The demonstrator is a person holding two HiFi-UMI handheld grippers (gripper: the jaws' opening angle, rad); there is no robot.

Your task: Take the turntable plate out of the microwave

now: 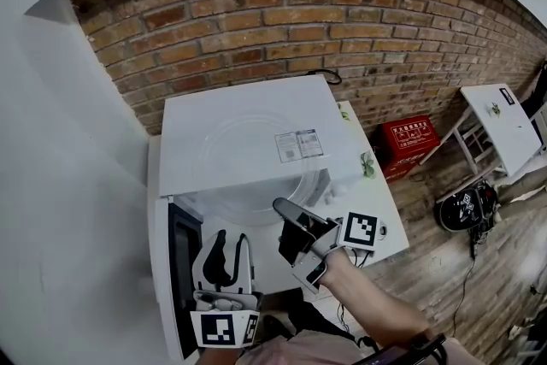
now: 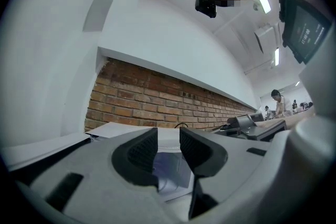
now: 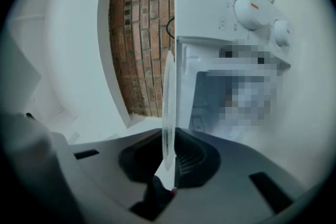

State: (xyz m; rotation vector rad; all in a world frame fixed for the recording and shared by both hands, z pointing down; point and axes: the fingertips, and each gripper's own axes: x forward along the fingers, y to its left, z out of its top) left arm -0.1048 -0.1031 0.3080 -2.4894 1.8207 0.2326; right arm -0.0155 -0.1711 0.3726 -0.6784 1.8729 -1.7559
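The white microwave (image 1: 231,120) stands on a white counter (image 1: 389,222), with its dark door (image 1: 181,269) swung open at the left. The clear glass turntable plate (image 1: 248,184) lies flat at the cavity mouth, and the microwave's top shows through it. My right gripper (image 1: 289,218) is shut on the plate's near rim. In the right gripper view the plate (image 3: 169,107) runs edge-on between the jaws of this gripper (image 3: 168,157). My left gripper (image 1: 226,248) hovers by the door, open with nothing between its jaws (image 2: 168,144).
A brick wall (image 1: 342,21) rises behind the microwave. The control knobs (image 3: 252,10) sit on its front panel. A small plant (image 1: 367,162) stands on the counter's far right. On the floor to the right are a red crate (image 1: 408,141), a white table (image 1: 504,124) and a dark helmet (image 1: 466,205).
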